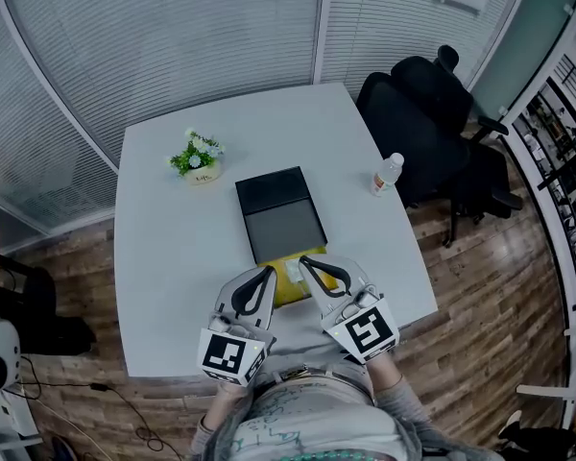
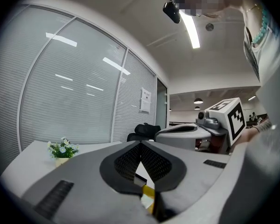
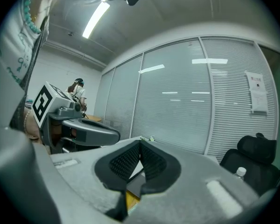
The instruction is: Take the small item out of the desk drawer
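A white table (image 1: 173, 277) stands on a wooden floor in an office walled with glass and blinds. Nearest the person, at the table's front edge, two tools are held side by side. The left hand-held gripper (image 1: 268, 273) is clenched, its jaws meeting at the tips with nothing between them. The right hand-held gripper (image 1: 306, 261) is likewise clenched and empty. Both are pointed roughly level across the table.

Just beyond and partly under their tips a yellow object (image 1: 290, 294) is seen. Whether it is the small item, or part of the drawer, cannot be told. Directly behind it lies a flat dark box (image 1: 280, 214), black at its far half and grey at its near half. This is judged to be the drawer unit, possibly with the drawer drawn toward the person. No small item can be made out inside it.

Further off, a water bottle (image 1: 387, 174) stands near the right edge and a flower pot (image 1: 198, 157) near the left. A black office chair (image 1: 422, 123) is parked beyond the far right corner.

The step is judged barely begun. For it to go well, one set of jaws should first be released. The box should be steadied with the other tool so that it does not slide. The item should be approached from above and pinched only once it is plainly between the pads.
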`<state>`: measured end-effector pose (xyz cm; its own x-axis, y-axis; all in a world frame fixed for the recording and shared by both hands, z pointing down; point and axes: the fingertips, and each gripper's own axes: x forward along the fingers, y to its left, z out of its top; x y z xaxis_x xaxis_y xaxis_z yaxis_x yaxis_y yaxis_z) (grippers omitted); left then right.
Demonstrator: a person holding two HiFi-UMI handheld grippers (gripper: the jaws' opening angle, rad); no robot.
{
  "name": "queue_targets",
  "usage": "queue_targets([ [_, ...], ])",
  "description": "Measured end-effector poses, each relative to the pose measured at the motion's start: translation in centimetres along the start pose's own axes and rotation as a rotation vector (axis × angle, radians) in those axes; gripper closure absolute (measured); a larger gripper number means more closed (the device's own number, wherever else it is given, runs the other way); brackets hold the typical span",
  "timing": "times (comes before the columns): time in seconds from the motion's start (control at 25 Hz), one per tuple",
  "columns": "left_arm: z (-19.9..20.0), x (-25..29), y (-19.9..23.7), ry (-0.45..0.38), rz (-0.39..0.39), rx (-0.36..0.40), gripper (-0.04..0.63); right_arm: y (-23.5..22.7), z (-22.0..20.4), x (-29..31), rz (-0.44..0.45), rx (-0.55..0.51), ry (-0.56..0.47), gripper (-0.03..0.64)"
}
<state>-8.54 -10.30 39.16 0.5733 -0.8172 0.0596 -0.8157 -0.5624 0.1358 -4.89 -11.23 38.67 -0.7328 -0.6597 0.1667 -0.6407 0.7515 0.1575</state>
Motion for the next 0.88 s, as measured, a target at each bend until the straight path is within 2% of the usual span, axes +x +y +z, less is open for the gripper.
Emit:
queue_targets([
  [0.72,-0.7,0.1,0.2,0.001,0.007,-0.026,0.597,0.5,-0.7,1.1,0.065,-0.062,0.022,0.617],
  [0.88,-1.1,-0.2,0.3,0.013,0.008,-0.023,0.598,0.5,-2.4,1.4,0.081,-0.132,0.071,0.617],
])
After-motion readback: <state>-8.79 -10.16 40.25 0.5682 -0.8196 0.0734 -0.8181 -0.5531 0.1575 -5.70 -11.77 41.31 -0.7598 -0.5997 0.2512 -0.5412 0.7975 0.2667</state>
